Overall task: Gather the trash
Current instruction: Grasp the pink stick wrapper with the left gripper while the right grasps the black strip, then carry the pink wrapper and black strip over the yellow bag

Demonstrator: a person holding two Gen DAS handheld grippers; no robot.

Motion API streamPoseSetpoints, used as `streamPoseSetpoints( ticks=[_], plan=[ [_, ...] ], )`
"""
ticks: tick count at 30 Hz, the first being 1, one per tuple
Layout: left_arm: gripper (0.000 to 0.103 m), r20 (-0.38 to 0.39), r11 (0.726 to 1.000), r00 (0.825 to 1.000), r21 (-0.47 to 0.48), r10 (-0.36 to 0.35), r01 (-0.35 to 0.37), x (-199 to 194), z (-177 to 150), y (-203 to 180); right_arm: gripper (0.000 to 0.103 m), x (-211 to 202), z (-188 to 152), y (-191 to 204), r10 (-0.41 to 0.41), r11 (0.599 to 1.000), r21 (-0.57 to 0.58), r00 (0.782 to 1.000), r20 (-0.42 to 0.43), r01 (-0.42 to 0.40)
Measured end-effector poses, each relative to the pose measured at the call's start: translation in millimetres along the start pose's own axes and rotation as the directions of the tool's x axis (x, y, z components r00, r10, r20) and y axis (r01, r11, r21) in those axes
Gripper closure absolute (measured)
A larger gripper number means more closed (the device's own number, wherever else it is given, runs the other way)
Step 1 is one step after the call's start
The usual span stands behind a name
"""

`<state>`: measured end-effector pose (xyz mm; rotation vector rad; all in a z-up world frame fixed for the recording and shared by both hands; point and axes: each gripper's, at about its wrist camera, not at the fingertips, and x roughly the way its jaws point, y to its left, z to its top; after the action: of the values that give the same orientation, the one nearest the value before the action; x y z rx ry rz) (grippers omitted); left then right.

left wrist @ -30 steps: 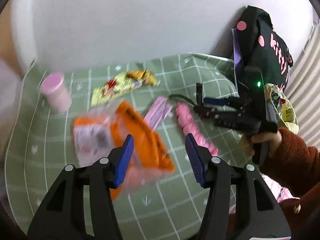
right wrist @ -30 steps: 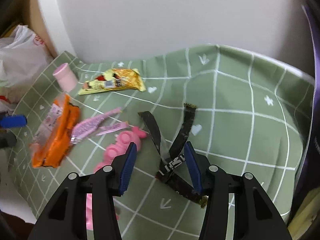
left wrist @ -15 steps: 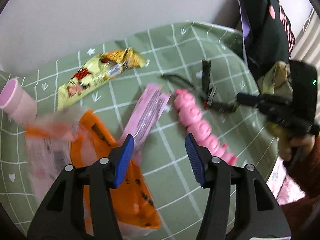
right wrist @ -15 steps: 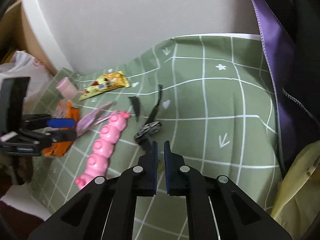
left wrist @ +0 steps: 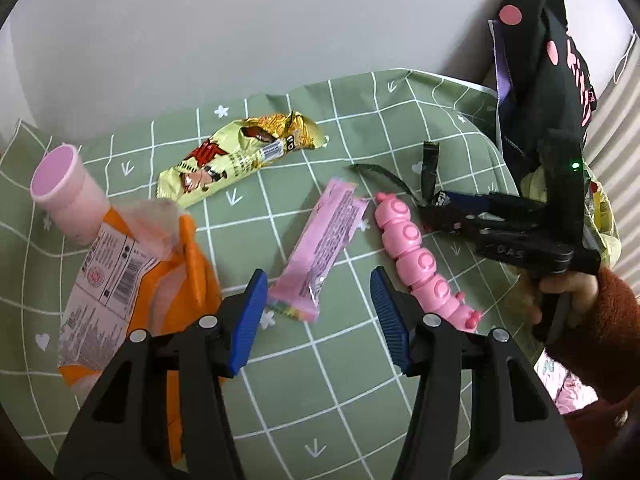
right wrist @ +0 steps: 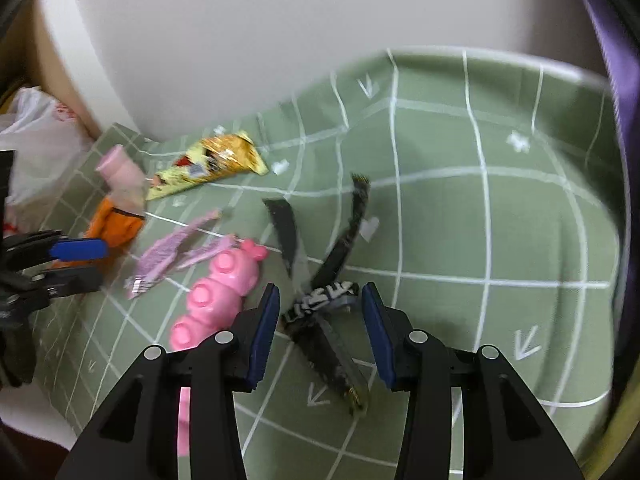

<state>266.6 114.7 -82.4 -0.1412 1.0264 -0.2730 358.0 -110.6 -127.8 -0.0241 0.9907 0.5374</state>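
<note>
Fingers (right wrist: 262, 322) spread, green grid cloth (right wrist: 480, 220), white wall (right wrist: 240, 40)

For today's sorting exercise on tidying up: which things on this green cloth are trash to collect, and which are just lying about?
Trash to collect:
- torn black foil wrapper, between the open right gripper
- flat pink wrapper, ahead of the open left gripper
- yellow snack wrapper
- orange plastic packet

Lying about:
- pink segmented caterpillar toy
- small pink cup
- black dotted bag
</note>
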Motion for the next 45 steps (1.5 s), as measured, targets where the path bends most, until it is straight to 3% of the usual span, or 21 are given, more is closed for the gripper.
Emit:
streamPoseSetpoints(
  ticks=[4,12,15,18,22,28,36,40,45],
  plan=[
    [0.047,-0.043,1.0,0.999,-0.018,-0.004,0.003,13.5,5.5,5.3,0.084,-15.6,-3.2,-4.5,-0.032,0.998,0.055,0.999,0.01,0.031],
    [0.047,-0.074,0.998,0.996,0.029,0.052,-0.05,35.9,9.9,-3.3,0.084,-72.4,-32.4,-10.2,-0.073,0.99,0.126,0.996,0.056,0.066],
    [0.056,-0.117,0.999,0.992,-0.013,0.048,-0.05,45.6,8.3,0.5,0.084,-86.4,-42.3,-11.8,-0.075,0.986,0.157,0.995,0.062,0.065],
    [0.078,-0.102,0.999,0.993,-0.011,0.051,-0.053,42.4,3.8,-1.1,0.084,-97.3,-47.2,-9.1,-0.088,0.983,0.165,0.994,0.069,0.076],
    [0.08,-0.036,0.999,0.999,-0.023,0.022,-0.022,23.9,1.9,-6.3,0.084,-114.5,-48.7,-4.7,-0.103,0.982,0.166,0.991,0.089,0.088],
    [0.081,0.089,0.999,0.996,0.036,0.004,-0.007,-12.0,24.9,-34.8,0.084,-154.5,-44.8,-7.9,-0.136,0.98,0.166,0.977,0.165,0.108],
    [0.08,0.244,0.979,0.96,0.181,-0.137,0.094,-62.4,68.4,-109.1,0.084,-219.7,-41.4,-11.9,-0.216,0.971,0.163,0.932,0.292,0.174],
    [0.08,0.278,0.947,0.93,0.275,-0.242,0.165,-81.2,87.1,-157.8,0.084,-260.0,-42.7,-18.4,-0.268,0.96,0.182,0.894,0.359,0.215],
    [0.08,0.266,0.897,0.898,0.371,-0.351,0.241,-90.1,97.1,-212.3,0.084,-304.9,-47.5,-33.8,-0.352,0.933,0.222,0.845,0.404,0.283]
  ],
)
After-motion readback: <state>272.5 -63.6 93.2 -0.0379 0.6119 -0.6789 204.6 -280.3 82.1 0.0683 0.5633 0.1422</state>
